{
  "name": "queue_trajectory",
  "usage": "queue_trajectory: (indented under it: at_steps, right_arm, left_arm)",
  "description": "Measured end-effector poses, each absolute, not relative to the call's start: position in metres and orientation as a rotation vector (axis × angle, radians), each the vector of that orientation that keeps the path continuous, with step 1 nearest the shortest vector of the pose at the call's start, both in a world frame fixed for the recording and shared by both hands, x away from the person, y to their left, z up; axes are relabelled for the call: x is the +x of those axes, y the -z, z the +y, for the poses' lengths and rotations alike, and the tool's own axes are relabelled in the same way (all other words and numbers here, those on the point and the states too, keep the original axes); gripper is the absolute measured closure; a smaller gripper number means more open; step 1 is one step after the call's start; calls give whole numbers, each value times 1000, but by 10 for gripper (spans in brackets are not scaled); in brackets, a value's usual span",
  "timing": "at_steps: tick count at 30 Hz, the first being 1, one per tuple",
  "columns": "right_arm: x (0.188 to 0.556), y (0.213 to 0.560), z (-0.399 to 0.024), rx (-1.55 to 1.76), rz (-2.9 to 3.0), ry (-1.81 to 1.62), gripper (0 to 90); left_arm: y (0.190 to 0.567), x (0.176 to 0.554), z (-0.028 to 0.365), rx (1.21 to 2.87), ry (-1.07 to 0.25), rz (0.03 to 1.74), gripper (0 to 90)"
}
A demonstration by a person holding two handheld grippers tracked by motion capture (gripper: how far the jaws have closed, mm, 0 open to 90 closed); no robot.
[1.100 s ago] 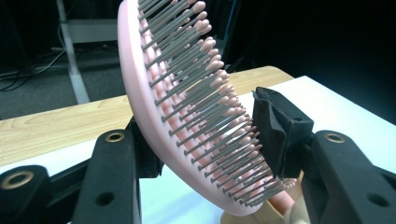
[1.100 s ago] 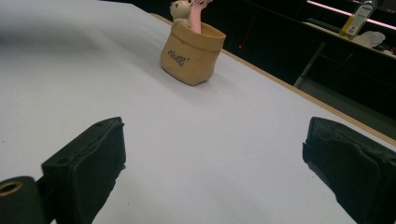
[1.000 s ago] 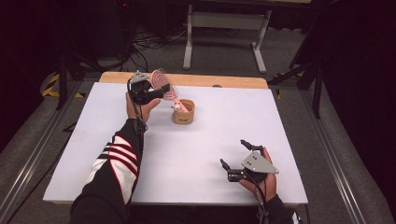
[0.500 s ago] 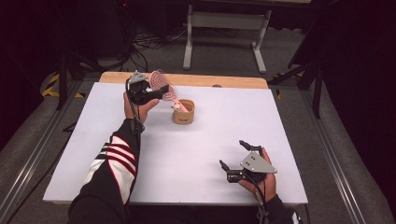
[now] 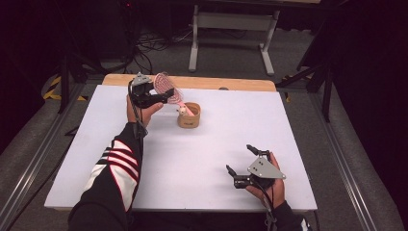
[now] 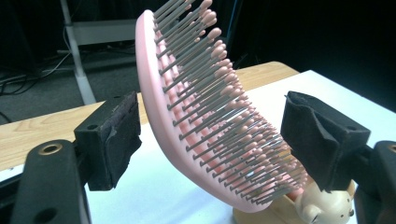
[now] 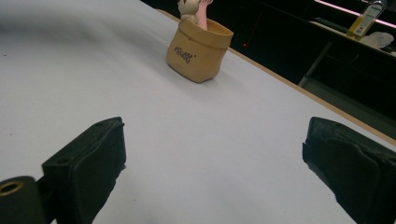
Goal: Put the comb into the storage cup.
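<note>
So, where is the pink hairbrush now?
In the high view the pink hairbrush leans out of the tan pot, far left of centre, between the open left gripper jaws.

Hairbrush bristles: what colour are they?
Grey bristles with pink tips, on a pink hairbrush. Clearest in the left gripper view.

The table (image 5: 192, 154) has a white, matte top with a strip of light wood (image 5: 231, 83) exposed along its far edge. One item stands directly on the surface: a small tan pouch-like holder (image 5: 188, 116), positioned in the far half, slightly left of centre. In the right gripper view the holder (image 7: 198, 43) sits upright, rim open, with dark lettering on its side. The remaining white surface carries a few faint specks. Grey floor (image 5: 308, 53) surrounds the table.
</note>
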State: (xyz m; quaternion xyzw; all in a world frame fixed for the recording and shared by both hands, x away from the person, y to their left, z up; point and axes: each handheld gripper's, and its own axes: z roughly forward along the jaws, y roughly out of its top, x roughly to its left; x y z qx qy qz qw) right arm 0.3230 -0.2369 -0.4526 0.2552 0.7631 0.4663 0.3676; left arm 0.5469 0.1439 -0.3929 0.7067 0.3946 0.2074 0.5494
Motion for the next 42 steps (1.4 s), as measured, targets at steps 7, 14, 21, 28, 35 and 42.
queue_trajectory:
  at_steps: [7, 14, 21, 28, 35, 42]
  right_arm:
    - [323, 453, -238, 657, 1960, -1195, 66]
    - [323, 453, -238, 655, 1961, -1193, 66]
    - [322, 452, -238, 661, 1951, -1194, 65]
    - [322, 451, -239, 661, 1943, -1199, 64]
    - [322, 451, -239, 662, 1944, -1198, 64]
    - [322, 451, -240, 664, 1942, -1198, 64]
  left_arm:
    - [396, 544, 142, 1699, -537, 914, 179]
    - [396, 542, 142, 1708, -539, 900, 108]
    - [394, 538, 143, 1725, -543, 863, 40]
    - [393, 535, 146, 1729, -556, 841, 38]
    - [392, 531, 147, 1744, -574, 831, 49]
    - [391, 526, 148, 1755, -582, 803, 51]
